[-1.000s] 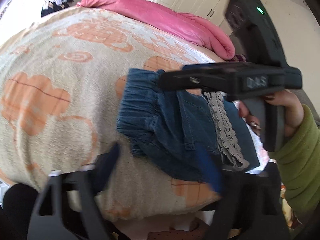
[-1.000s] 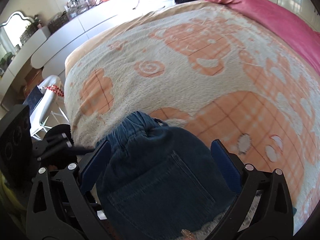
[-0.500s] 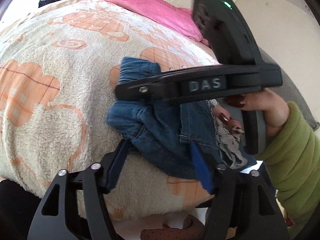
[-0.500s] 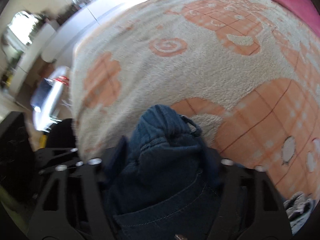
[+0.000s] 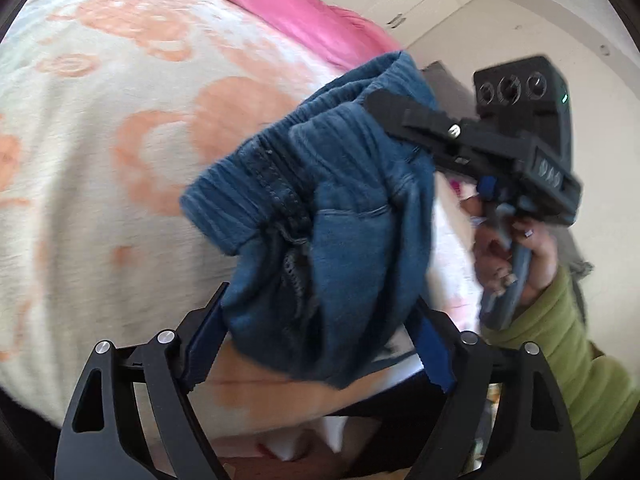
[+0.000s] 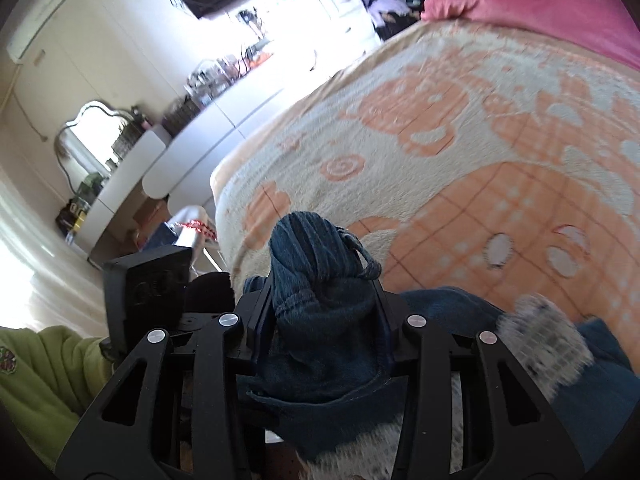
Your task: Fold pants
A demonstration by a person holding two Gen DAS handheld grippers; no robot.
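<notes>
The blue denim pants point(image 5: 332, 232) hang bunched in the air above the bed's near edge, elastic waistband uppermost. My right gripper point(image 6: 324, 316) is shut on the waistband of the pants point(image 6: 320, 280); it shows in the left wrist view point(image 5: 396, 116) clamped on the band's upper right. My left gripper point(image 5: 316, 344) is wide open, its blue pads either side of the hanging cloth without pinching it. A lace-trimmed hem point(image 6: 540, 340) dangles at the right.
A cream and orange fleece blanket point(image 6: 460, 140) covers the bed. A pink quilt point(image 5: 280, 4) lies along its far side. A white dresser with clutter point(image 6: 192, 120) and a mirror point(image 6: 92, 136) stand left of the bed.
My right gripper has closed on the waistband and lifted the pants off the blanket. My left gripper stays open beneath them.
</notes>
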